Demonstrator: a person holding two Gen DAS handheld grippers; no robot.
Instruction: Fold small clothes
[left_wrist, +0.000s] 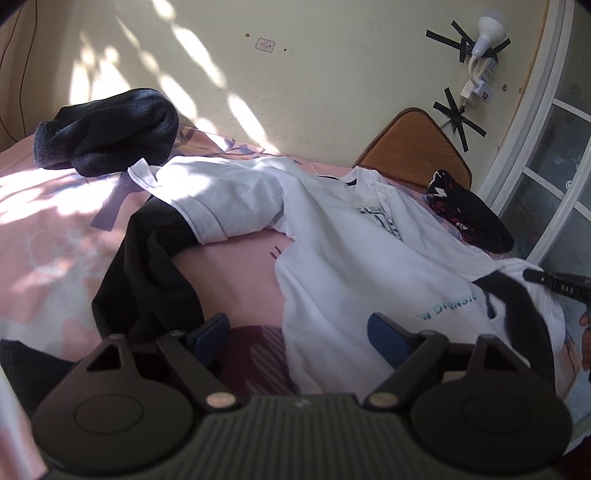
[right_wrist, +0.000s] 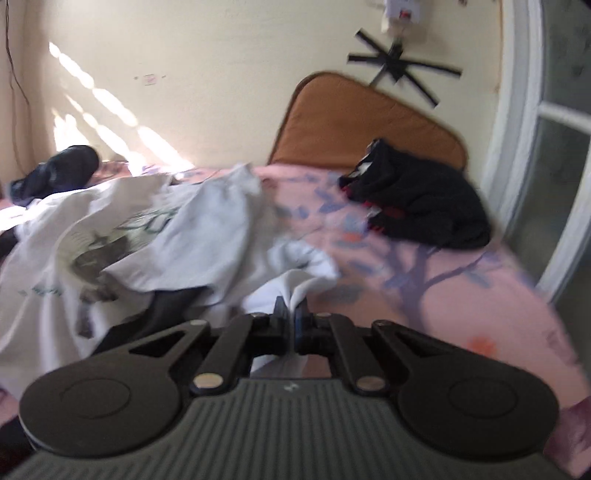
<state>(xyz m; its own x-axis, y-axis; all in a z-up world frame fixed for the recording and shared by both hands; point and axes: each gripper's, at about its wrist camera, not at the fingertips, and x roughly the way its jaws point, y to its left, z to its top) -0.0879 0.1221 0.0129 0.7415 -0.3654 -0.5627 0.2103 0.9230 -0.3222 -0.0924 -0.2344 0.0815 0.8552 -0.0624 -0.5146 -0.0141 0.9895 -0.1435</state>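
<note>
My right gripper (right_wrist: 291, 314) is clamped on a corner of the white tee (left_wrist: 369, 258), which lies spread on the pink bedsheet (left_wrist: 55, 229). Left gripper (left_wrist: 295, 332) has jaws apart, nothing btwn; the tee's hem sits just ahead & right of it, the body running away twd the wall. Print reads "W DIMENSIO…", partly; chest letters unreadable.

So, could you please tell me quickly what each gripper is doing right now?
Left gripper: open, nothing between its jaws, above the hem of the white T-shirt.
Right gripper: closed on a fold of the white T-shirt.
</note>
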